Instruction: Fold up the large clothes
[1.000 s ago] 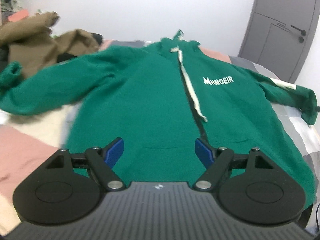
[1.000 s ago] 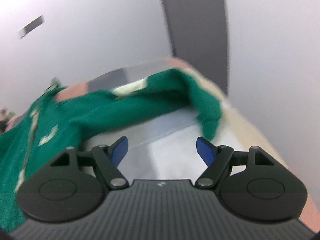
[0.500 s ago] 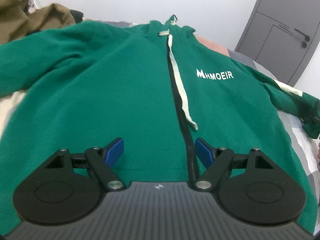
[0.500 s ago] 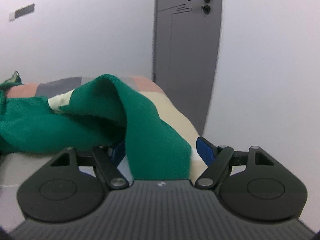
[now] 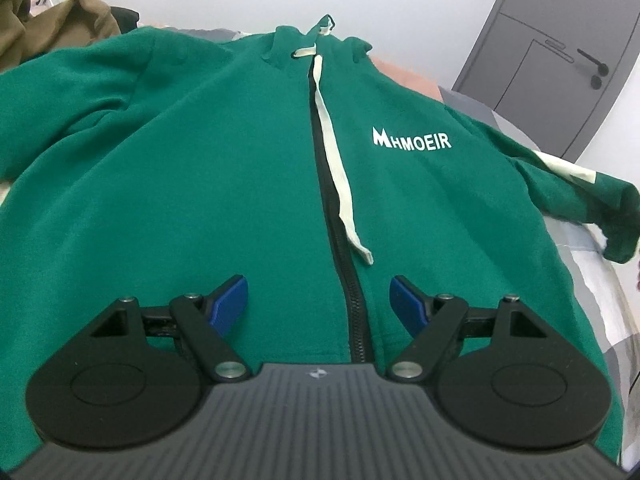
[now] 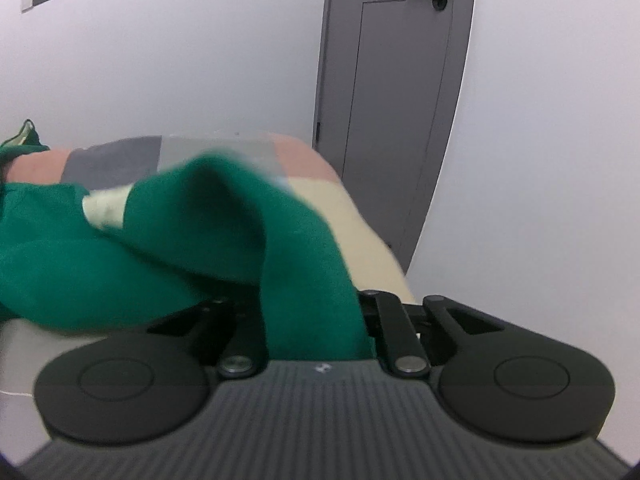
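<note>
A green zip hoodie [image 5: 240,184] with white lettering lies spread face up on the bed, its black zipper [image 5: 352,312] shut and a cream drawstring [image 5: 336,160] lying along it. My left gripper [image 5: 319,300] stands open just above the lower front, its blue pads either side of the zipper with nothing pinched. The hoodie's right sleeve [image 5: 580,196] reaches toward the bed's right edge. In the right wrist view my right gripper [image 6: 312,320] is shut on that sleeve's cuff [image 6: 312,300]. The cloth humps up in front and hides the pads.
A brown garment [image 5: 60,28] is heaped at the back left of the bed. The patchwork bed cover [image 5: 592,272] shows at the right, and its edge drops off beside the cuff. A grey door [image 6: 392,100] stands in the white wall beyond.
My right gripper came up to the sleeve's cuff and shut on it. My left gripper moved in low over the hoodie's front, then stopped, still open.
</note>
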